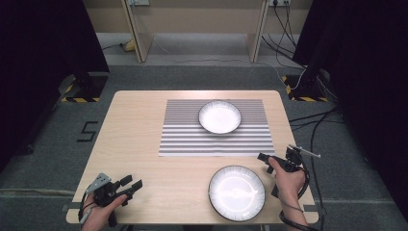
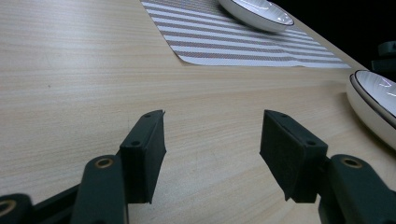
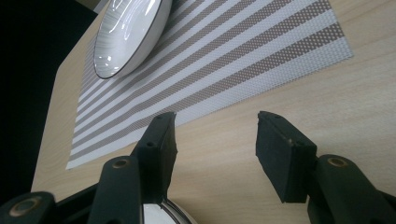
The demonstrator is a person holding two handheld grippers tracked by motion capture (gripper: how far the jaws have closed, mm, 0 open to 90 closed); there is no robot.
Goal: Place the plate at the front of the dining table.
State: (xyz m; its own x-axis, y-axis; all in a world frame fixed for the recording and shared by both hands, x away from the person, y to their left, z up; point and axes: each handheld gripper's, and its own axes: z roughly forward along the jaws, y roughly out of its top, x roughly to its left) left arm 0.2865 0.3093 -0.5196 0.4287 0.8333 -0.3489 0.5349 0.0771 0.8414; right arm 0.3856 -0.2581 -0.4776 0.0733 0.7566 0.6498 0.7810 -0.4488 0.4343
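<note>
Two white plates with dark rims are on the wooden table [image 1: 144, 139]. One plate [image 1: 220, 117] sits on the striped placemat [image 1: 192, 139] toward the far side. The other plate [image 1: 236, 192] rests on bare wood near the front edge. My left gripper [image 1: 134, 181] is at the front left corner, well left of the near plate, and stands open [image 2: 212, 121] over bare wood with nothing between its jaws. My right gripper [image 1: 263, 160] is just right of the near plate's far rim. It is open [image 3: 215, 119] too, facing the placemat [image 3: 224, 65] and the far plate [image 3: 130, 32].
In the left gripper view the near plate [image 2: 373, 102] lies at the right, and the placemat [image 2: 243, 42] and far plate [image 2: 257, 11] lie ahead. Beyond the table are grey floor, cables [image 1: 312, 120] at the right and dark curtains on both sides.
</note>
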